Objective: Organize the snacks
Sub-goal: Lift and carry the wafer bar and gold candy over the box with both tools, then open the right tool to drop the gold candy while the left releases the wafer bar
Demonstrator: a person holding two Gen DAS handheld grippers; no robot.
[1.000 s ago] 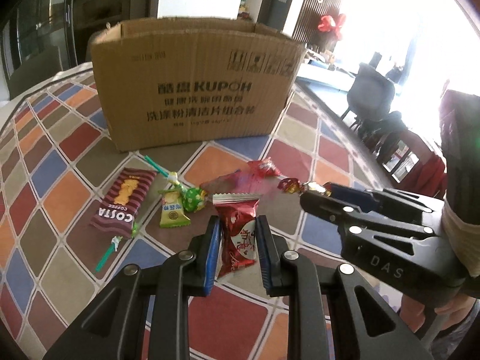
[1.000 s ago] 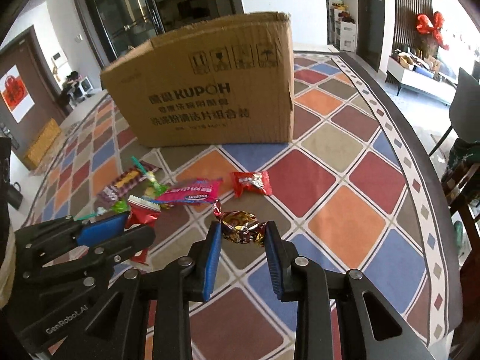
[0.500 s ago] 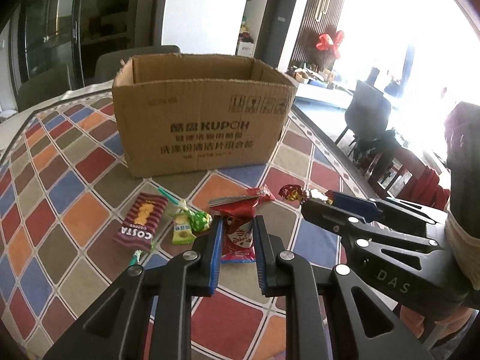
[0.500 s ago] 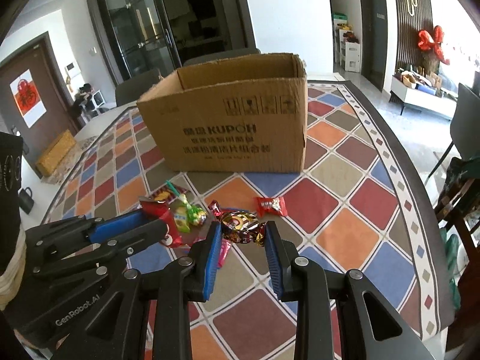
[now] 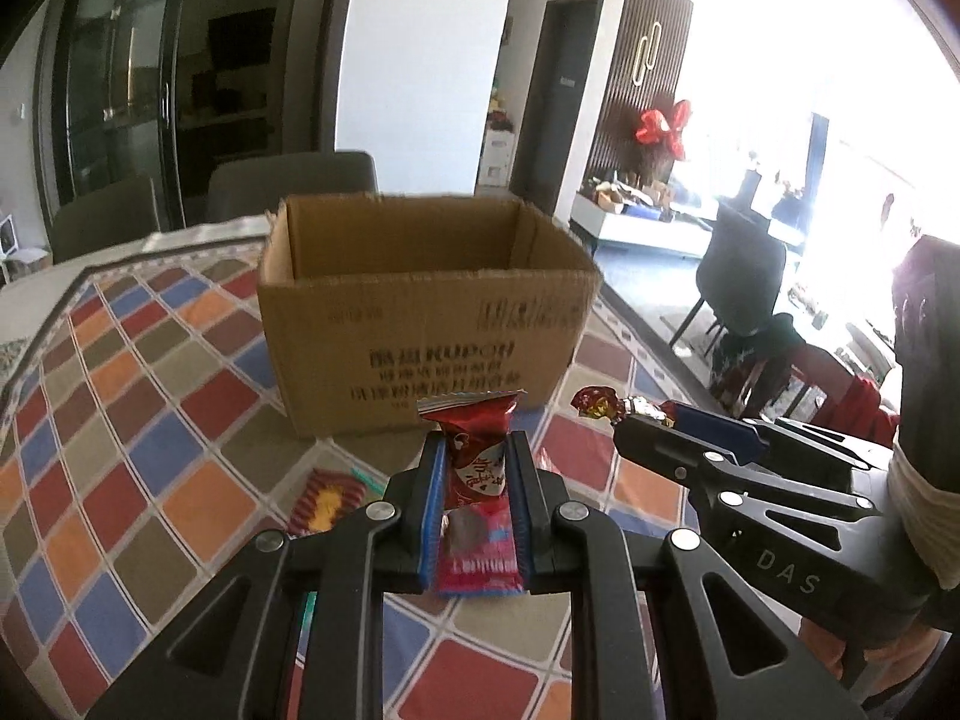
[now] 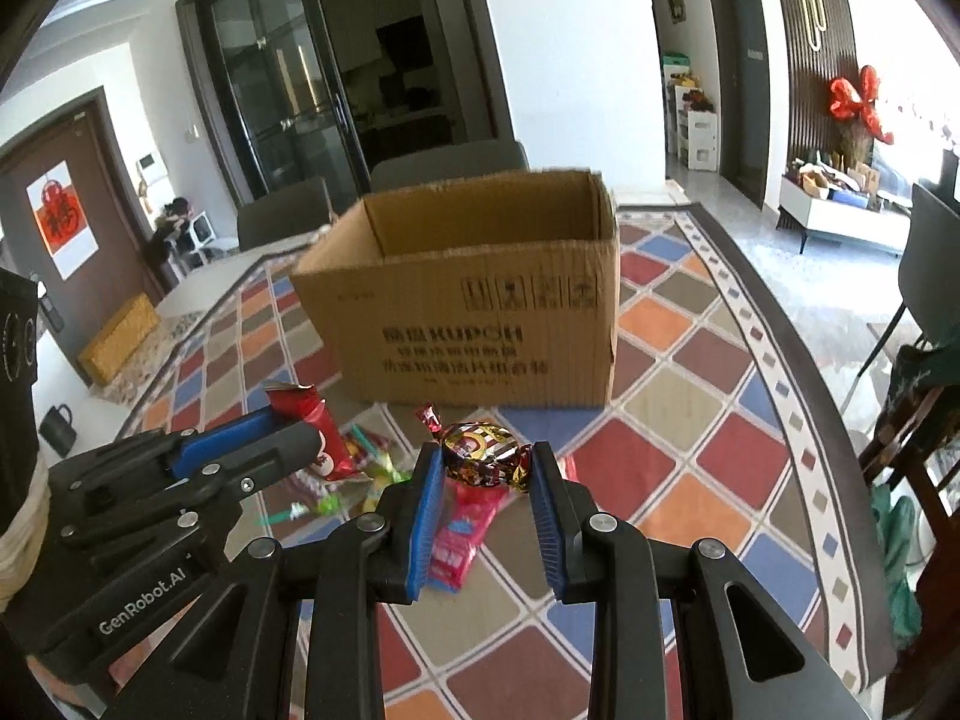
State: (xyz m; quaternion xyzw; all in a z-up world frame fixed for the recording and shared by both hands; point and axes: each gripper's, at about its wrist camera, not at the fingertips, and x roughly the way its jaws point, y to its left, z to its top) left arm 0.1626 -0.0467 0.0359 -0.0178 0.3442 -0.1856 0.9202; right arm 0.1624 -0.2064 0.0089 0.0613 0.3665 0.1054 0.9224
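Daylight glares from the right; box [image 5: 420, 324] print motion-blurred, edges fisheye-bent.

The left gripper [image 5: 475, 468] is black, with long flat arms, cut-out holes shaped like triangles, round silver screws and blue pads [image 5: 433, 504] inside its two fingers. The right gripper [image 6: 486, 480] looks the same, black with silver screws and blue pads [image 6: 425, 516]. One side of the right one says "DAS" in pale letters, and the left one says "GenRobot.AI" in white, with pale tape wound round each handle.
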